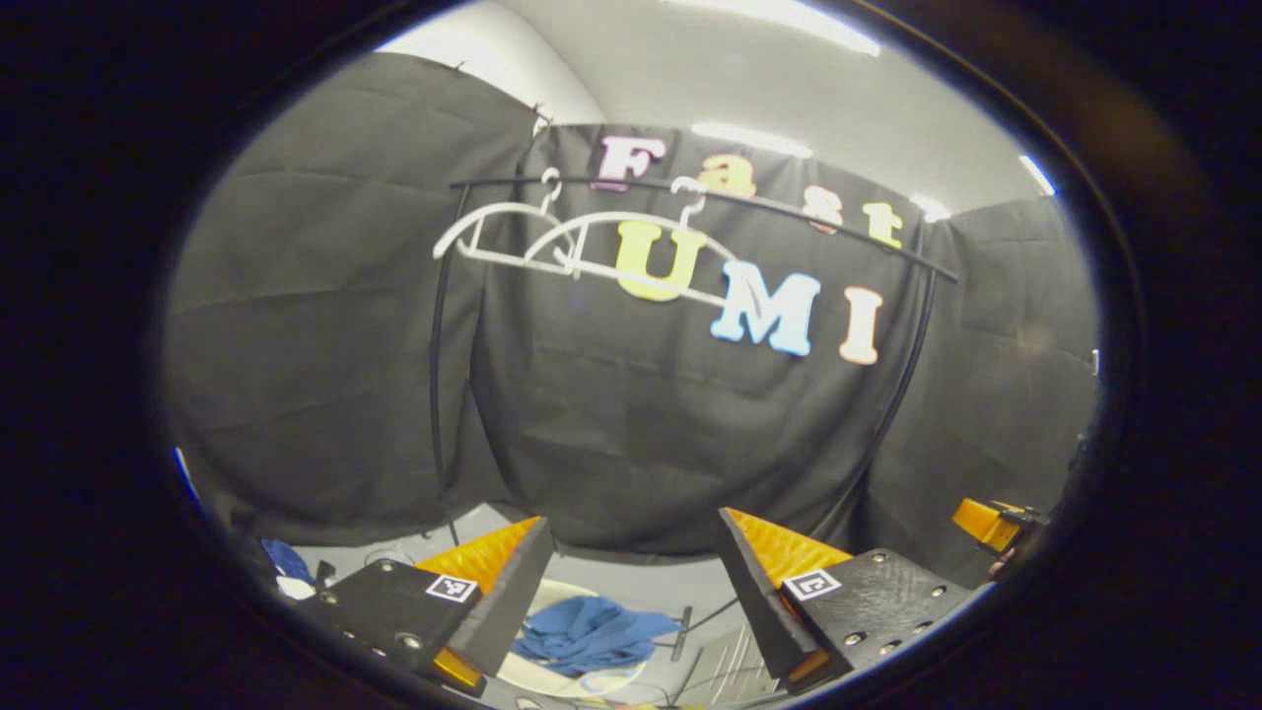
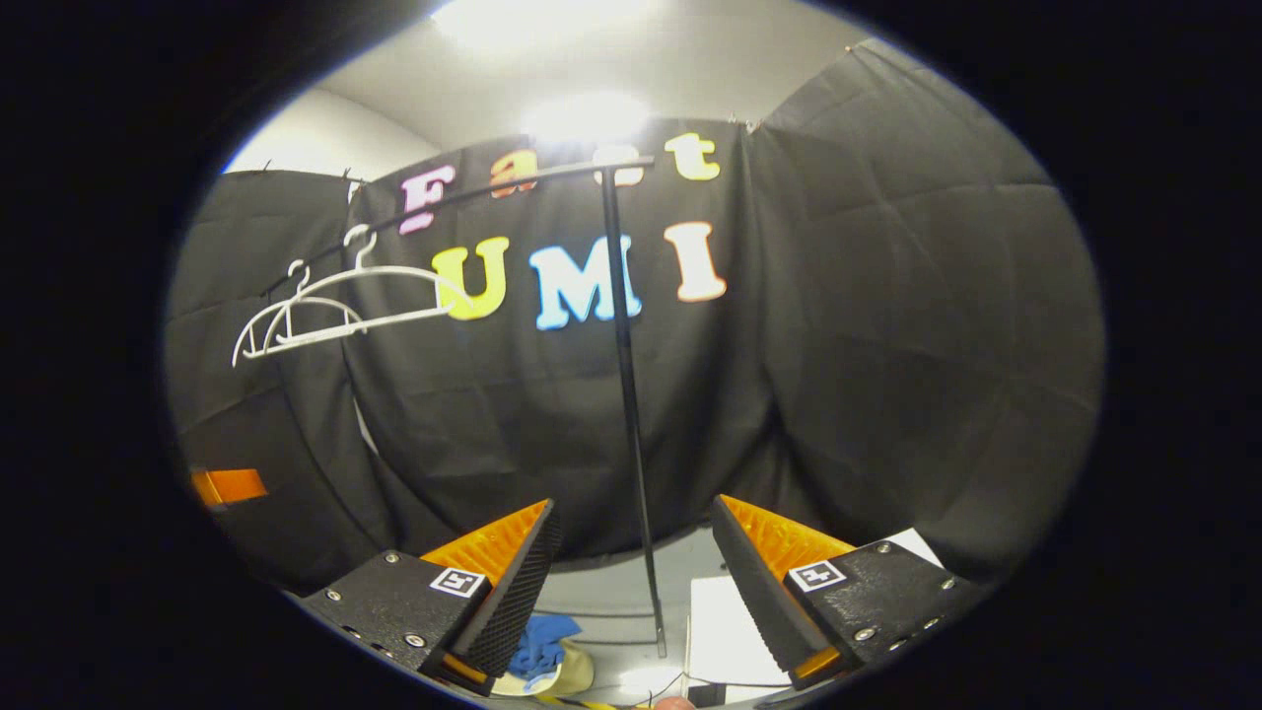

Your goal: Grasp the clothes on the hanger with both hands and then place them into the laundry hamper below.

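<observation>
No brand or label writing is standing out on the task's things; each claw is carrying a small square black-and-white marker on both finger blocks, a pattern rather than words.

In the left gripper view, the blue clothes (image 1: 592, 636) are lying bunched inside the pale round laundry hamper (image 1: 532, 678) on the floor, seen between and beyond the fingers. In the right gripper view, the same blue clothes (image 2: 540, 641) are showing low down, partly hidden behind the left finger, resting in the hamper (image 2: 572, 673).

Two white hangers (image 1: 552, 242) are hanging bare on the black rail (image 1: 789, 212) of the garment rack; in the right gripper view the hangers (image 2: 335, 306) are hanging toward the rail's left end, well apart from the upright pole (image 2: 631, 424).

The left claw (image 1: 631, 582) is standing wide open, its fingers well apart, holding nothing and touching nothing. The right claw (image 2: 631, 577) is likewise gaping wide, empty, with the pole showing through the gap farther off. Another scrap of blue cloth (image 1: 286, 560) is lying at the far left edge of the left gripper view.
</observation>
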### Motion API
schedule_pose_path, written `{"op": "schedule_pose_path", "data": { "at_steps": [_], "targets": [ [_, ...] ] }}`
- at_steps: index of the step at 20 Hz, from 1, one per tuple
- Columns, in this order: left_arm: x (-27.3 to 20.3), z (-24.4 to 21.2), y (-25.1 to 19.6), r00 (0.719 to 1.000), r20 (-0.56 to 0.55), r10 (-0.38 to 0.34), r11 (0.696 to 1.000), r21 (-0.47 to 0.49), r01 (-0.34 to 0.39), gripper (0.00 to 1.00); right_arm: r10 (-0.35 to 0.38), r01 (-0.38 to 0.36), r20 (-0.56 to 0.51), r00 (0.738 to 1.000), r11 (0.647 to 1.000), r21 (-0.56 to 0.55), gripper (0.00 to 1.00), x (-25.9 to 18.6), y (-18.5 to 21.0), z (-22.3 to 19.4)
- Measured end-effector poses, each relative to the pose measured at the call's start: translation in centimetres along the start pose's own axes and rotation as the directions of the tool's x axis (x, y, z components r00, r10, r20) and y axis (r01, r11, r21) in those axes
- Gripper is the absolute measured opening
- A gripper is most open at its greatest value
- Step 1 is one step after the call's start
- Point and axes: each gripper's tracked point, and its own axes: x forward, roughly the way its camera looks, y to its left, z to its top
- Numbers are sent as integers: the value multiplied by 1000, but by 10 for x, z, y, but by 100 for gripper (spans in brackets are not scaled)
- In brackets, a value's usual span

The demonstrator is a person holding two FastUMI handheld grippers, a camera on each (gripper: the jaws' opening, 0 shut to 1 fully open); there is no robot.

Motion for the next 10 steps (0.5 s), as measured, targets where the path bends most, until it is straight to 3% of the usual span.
{"op": "schedule_pose_path", "data": {
  "at_steps": [1, 4, 6, 8, 10],
  "targets": [
    [-5, 17, 1, 999, 36, 6, 1000, 19, -7, 96, -5, 4, 34, 999, 1000, 9, 95, -3, -1, 15],
    [-19, 82, 7, 988, 152, -3, 998, 66, -8, 96, -22, 18, 102, 995, 999, 34, 92, -10, -1, 46],
    [-28, 116, 11, 974, 226, -18, 996, 92, -3, 96, -51, 46, 150, 987, 998, 35, 96, -18, -2, 66],
    [-33, 133, 20, 961, 273, -33, 995, 100, 6, 96, -90, 89, 205, 975, 996, 12, 91, -27, -2, 83],
    [-47, 142, 36, 952, 304, -36, 997, 80, 13, 96, -129, 140, 264, 956, 990, -21, 95, -37, -2, 96]
  ]
}}
